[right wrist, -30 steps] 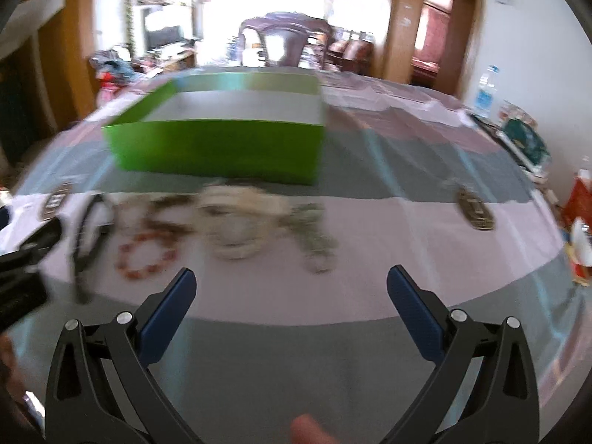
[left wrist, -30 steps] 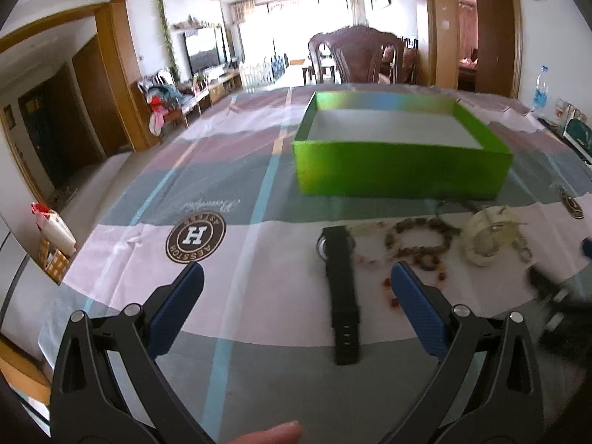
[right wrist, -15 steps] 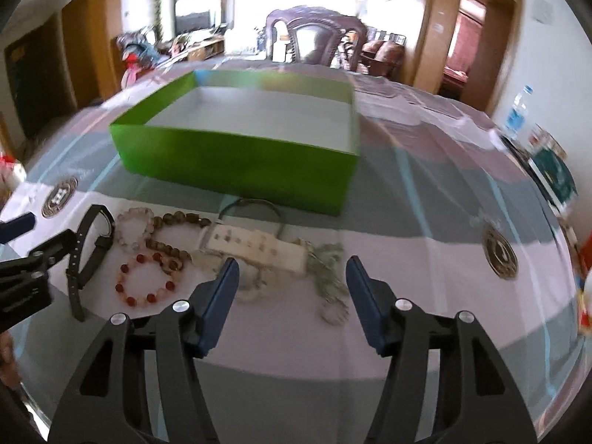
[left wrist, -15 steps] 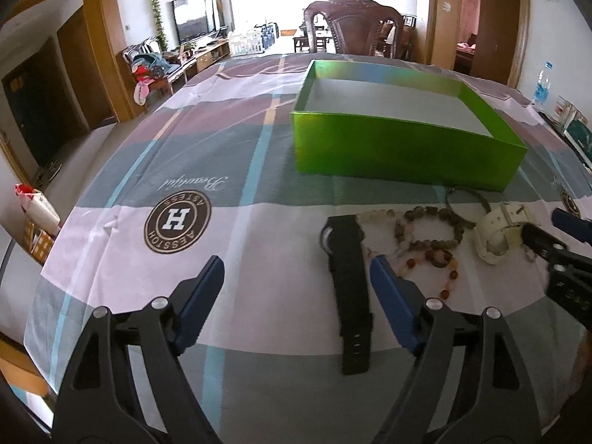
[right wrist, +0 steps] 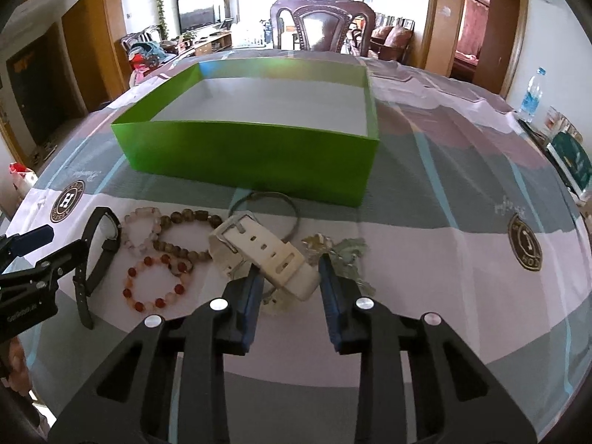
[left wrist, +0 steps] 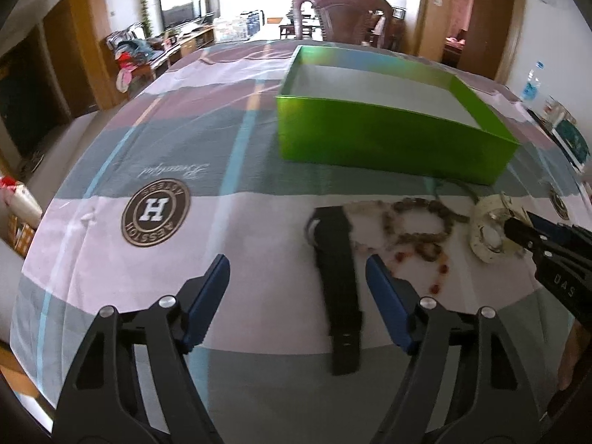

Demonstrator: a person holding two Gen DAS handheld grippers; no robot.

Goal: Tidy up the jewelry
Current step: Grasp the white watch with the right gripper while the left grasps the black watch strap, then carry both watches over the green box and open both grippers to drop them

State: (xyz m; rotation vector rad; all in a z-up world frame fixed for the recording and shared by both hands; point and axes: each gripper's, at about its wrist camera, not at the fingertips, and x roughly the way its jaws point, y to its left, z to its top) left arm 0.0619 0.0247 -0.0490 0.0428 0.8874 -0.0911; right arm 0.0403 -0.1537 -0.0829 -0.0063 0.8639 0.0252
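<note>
Cream watch: a cream-white rubber-strap watch (right wrist: 264, 255) lies on the striped tablecloth (right wrist: 444, 259), in front of the shallow green cardboard box (right wrist: 251, 151), its buckled strap arching up toward the camera.
Right tongs: the right gripper (right wrist: 288, 277) has just been closing and now stands narrow, with the free end of the cream strap between the blue pads (right wrist: 249, 292); whether they already press on it I cannot tell.
Left tongs: the left gripper (left wrist: 296, 288) has also been closing a little and stands fairly wide, with nothing between its jaws; the black strap watch (left wrist: 338, 281) lies just beside its right pad.
Other pieces: three bead bracelets, one red-and-clear (right wrist: 155, 285), one brown (right wrist: 185, 233), one pale pink (right wrist: 142, 229), a thin dark wire bangle (right wrist: 264, 214) and a greenish metal chain (right wrist: 340, 255) cluster around the two watches.
Handling: the cream watch looks light, its strap springy and somewhat slick, likely to bend or twist in a pinch.
Where to hold: probably across the flat width of the strap, near the case, so it hangs steady.
Box: no jewelry is in it.
</note>
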